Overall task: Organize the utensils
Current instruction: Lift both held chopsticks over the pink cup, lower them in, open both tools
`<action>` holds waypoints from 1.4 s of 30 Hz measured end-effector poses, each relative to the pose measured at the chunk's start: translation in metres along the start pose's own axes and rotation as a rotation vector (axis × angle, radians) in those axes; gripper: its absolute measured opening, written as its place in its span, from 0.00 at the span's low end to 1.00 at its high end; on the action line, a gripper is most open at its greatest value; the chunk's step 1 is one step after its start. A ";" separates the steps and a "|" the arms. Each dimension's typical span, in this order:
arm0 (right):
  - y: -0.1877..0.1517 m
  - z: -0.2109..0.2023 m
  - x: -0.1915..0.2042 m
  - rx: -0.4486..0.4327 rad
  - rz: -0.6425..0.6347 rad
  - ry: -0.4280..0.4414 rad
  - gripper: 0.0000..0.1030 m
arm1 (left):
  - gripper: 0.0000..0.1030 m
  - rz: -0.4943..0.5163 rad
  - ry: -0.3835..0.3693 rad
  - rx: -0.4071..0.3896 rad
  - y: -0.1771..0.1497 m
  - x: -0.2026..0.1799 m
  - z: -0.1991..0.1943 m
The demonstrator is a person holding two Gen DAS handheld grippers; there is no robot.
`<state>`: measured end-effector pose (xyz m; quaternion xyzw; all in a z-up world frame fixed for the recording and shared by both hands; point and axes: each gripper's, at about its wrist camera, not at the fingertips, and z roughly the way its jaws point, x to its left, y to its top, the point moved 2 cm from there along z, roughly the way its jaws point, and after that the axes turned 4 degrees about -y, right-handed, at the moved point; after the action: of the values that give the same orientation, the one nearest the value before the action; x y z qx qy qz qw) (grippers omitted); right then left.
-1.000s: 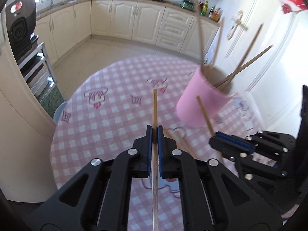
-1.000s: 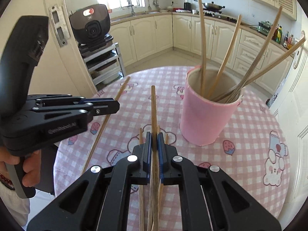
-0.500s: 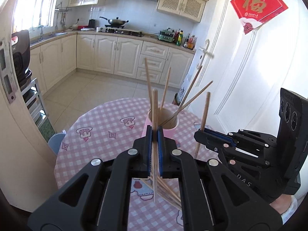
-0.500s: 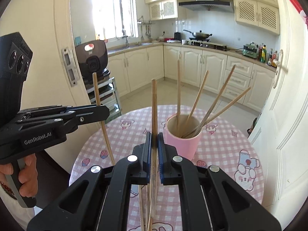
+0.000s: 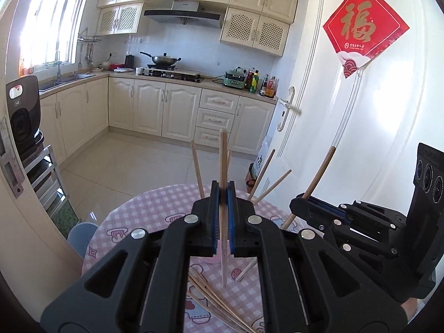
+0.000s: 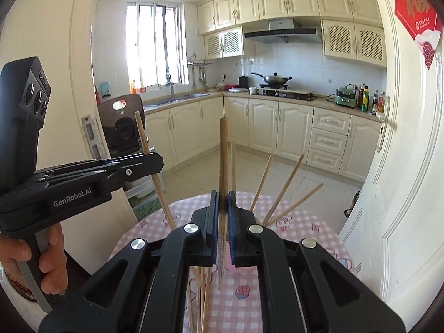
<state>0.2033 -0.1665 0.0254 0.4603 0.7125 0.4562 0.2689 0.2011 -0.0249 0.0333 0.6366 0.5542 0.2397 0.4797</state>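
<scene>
Change since 1.0 s ago: both my tools have come up and tilted; the views then looked down on the cloth, and now take in cabinets and hood. The pink cup, plain in view then, is now hidden behind my jaws.
Left gripper (image 5: pixel 222 194): jaws narrow, clamped on one chopstick (image 5: pixel 223 166), which stands upright, tip at 12 o'clock, lower end hanging free above the table (image 5: pixel 155 208).
Right gripper (image 6: pixel 222 197): jaws narrow, pinching a second chopstick (image 6: pixel 223 152), likewise upright, tip at 12 o'clock.
Cross-view: right gripper's stick leans toward 1 o'clock in the left view; left gripper's stick leans toward 11 o'clock in the right view.
Stored chopsticks (image 6: pixel 285 188): fan out at 1 to 2 o'clock just beyond my right jaws.
Loose chopsticks (image 5: pixel 213 299): flat on the checked cloth at 6 o'clock, below the left jaws.
</scene>
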 end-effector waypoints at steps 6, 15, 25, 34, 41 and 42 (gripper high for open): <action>0.024 0.000 -0.008 -0.067 0.009 -0.017 0.05 | 0.05 -0.006 -0.005 -0.088 0.027 -0.003 0.005; 0.033 0.015 -0.024 -0.157 0.048 -0.072 0.05 | 0.05 -0.013 0.030 -0.184 0.037 0.001 0.028; 0.005 0.040 -0.028 -0.101 0.046 -0.084 0.05 | 0.06 0.012 0.068 -0.129 0.005 0.014 0.061; -0.022 0.045 -0.028 -0.091 0.081 -0.094 0.05 | 0.06 0.010 0.077 -0.117 -0.017 0.023 0.064; -0.033 0.052 -0.026 -0.067 0.083 -0.104 0.05 | 0.06 0.014 0.077 -0.095 -0.029 0.024 0.068; -0.034 0.054 -0.025 -0.060 0.082 -0.106 0.05 | 0.06 0.014 0.082 -0.093 -0.031 0.024 0.068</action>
<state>0.2435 -0.1728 -0.0297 0.5042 0.6638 0.4632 0.3010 0.2503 -0.0278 -0.0280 0.6069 0.5572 0.2944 0.4842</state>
